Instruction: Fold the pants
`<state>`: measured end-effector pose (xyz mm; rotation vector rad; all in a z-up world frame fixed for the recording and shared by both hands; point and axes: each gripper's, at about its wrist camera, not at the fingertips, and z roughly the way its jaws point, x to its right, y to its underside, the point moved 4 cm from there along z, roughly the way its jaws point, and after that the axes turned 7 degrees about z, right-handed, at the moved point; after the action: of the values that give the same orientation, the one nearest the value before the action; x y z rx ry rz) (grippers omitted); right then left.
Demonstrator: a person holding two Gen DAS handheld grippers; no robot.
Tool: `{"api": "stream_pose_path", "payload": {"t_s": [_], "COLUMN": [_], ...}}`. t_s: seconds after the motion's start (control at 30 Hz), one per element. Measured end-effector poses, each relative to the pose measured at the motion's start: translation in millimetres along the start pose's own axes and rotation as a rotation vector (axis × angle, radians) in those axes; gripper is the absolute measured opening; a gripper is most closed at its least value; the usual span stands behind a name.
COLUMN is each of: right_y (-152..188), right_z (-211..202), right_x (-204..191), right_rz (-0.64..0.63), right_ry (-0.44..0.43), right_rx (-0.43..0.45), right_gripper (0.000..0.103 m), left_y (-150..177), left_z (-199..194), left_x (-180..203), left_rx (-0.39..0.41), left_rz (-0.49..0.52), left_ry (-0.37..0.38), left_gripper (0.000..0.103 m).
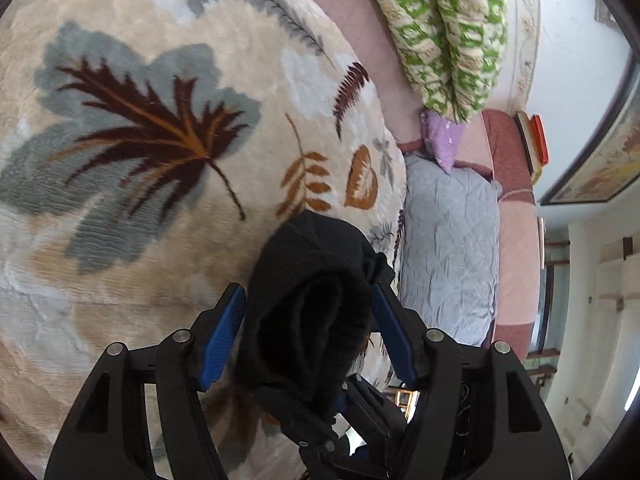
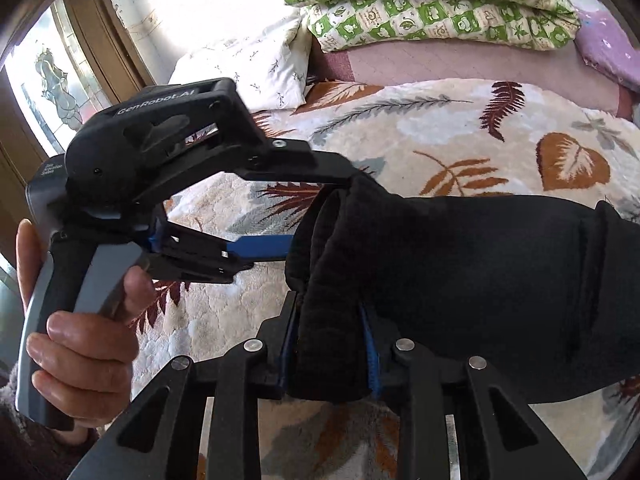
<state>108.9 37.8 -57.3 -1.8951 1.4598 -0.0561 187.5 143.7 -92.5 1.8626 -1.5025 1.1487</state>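
on one leaf-print blanket (image 2: 420,136), right claw (image 2: 330,356) clamps one black pants (image 2: 460,280); left claw (image 1: 308,320) wide.

A bedroom in a home. Bed spread with a plush cream blanket (image 1: 160,128) patterned in brown and grey leaves. 2 green-and-cream checked pillows (image 2: 420,4) stacked at the far edge, beside a white pillow (image 2: 256,68) sprigged with small leaves and a lilac cushion (image 2: 612,52). Pink sheet (image 1: 372,40) under the bedding, with a grey crinkled pillow (image 1: 448,248) lying on it. Wooden door frame (image 2: 100,44) with patterned glass at one side; framed picture (image 1: 600,164) on a white wall.
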Motion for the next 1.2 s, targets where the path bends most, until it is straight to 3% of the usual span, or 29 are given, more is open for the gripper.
{"api": "stream_pose_path", "payload": {"t_s": [0.07, 0.1, 0.13, 0.2, 0.47, 0.63, 0.87, 1.2], "right_y": [-0.8, -0.8, -0.6, -0.4, 1.9, -8.8, -17.3, 6.5], "right_z": [-0.2, 0.1, 0.2, -0.5, -16.5, -54.8, -106.3, -132.6], "right_x": [0.5, 0.4, 0.1, 0.6, 13.3, 32.0, 114.7, 262.4], "right_rz": [0.001, -0.002, -0.005, 0.003, 0.082, 0.132, 0.337, 0.657], "right_ry": [-0.008, -0.011, -0.013, -0.021, -0.096, -0.15, -0.238, -0.319], "right_rx": [-0.002, -0.004, -0.005, -0.002, 0.012, 0.076, 0.153, 0.221], "right_gripper": [0.028, 0.028, 0.028, 0.028, 0.028, 0.028, 0.028, 0.028], "left_y": [3.0, 3.5, 3.7, 4.5, 11.9, 12.7, 17.2, 35.9], "left_z": [-2.7, -3.1, -2.1, -3.0, -11.7, 13.4, 107.7, 231.5], "left_x": [8.7, 10.0, 9.3, 5.8, 44.8, 98.1, 163.6, 200.2], "left_rx": [0.017, 0.026, 0.027, 0.025, 0.057, 0.043, -0.053, -0.182], "left_rz": [0.06, 0.081, 0.089, 0.053, 0.038, 0.091, 0.175, 0.264], "left_ry": [-0.053, -0.11, -0.14, -0.127, -0.094, -0.109, -0.184, -0.314], "left_gripper": [0.057, 0.04, 0.033, 0.021, 0.02, 0.02, 0.021, 0.021]}}
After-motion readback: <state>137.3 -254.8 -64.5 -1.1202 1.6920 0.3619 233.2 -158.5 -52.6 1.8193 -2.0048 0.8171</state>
